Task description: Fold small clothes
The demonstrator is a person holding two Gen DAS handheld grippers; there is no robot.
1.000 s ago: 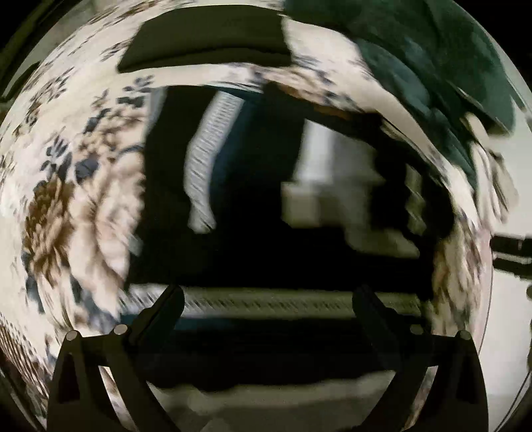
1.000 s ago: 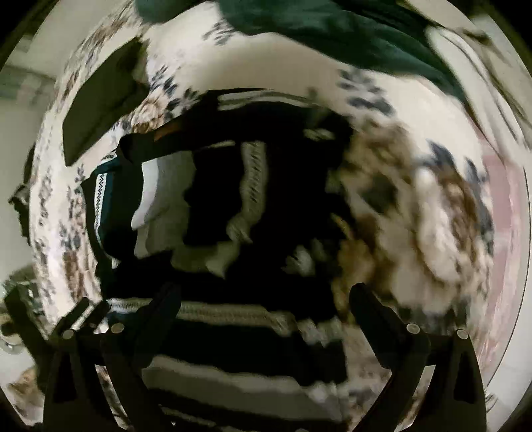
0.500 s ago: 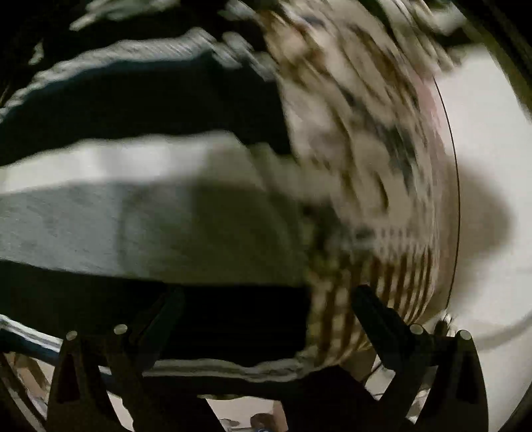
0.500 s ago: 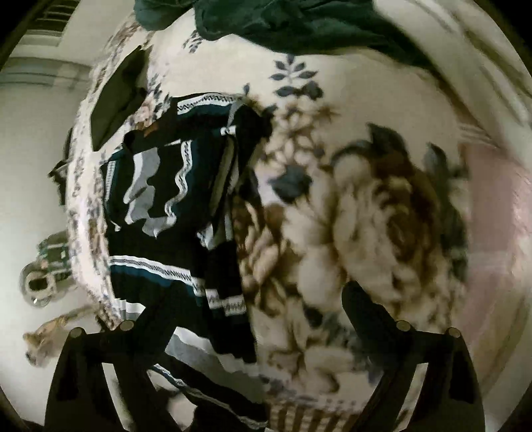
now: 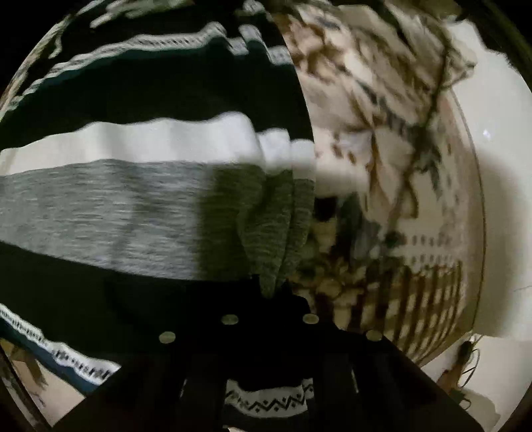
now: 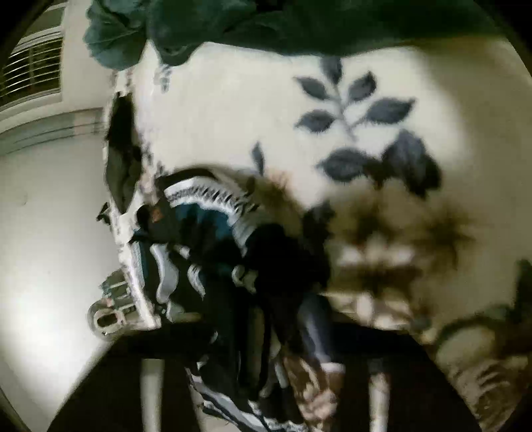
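Observation:
A knit sweater (image 5: 133, 212) with black, white and grey stripes lies spread on a floral blanket (image 5: 382, 166). My left gripper (image 5: 271, 299) points steeply down at the sweater's right edge. It is shut on a pinched fold of the grey stripe. In the blurred right wrist view the same sweater (image 6: 199, 252) lies bunched near the blanket's left edge. My right gripper (image 6: 282, 332) is low over the sweater's near end. Its jaws are closing, with dark sweater fabric squeezed between them.
A dark green garment (image 6: 266, 23) lies heaped at the far side of the floral blanket (image 6: 232, 116). A dark folded piece (image 6: 121, 166) sits at the blanket's left edge. Pale floor (image 5: 498, 199) shows past the blanket's striped border. A window with blinds (image 6: 33, 66) is at upper left.
The left gripper swept across the sweater to its right edge and went from open to shut on the grey fold. The right gripper dropped to the sweater's near end and its jaws narrowed on the fabric.

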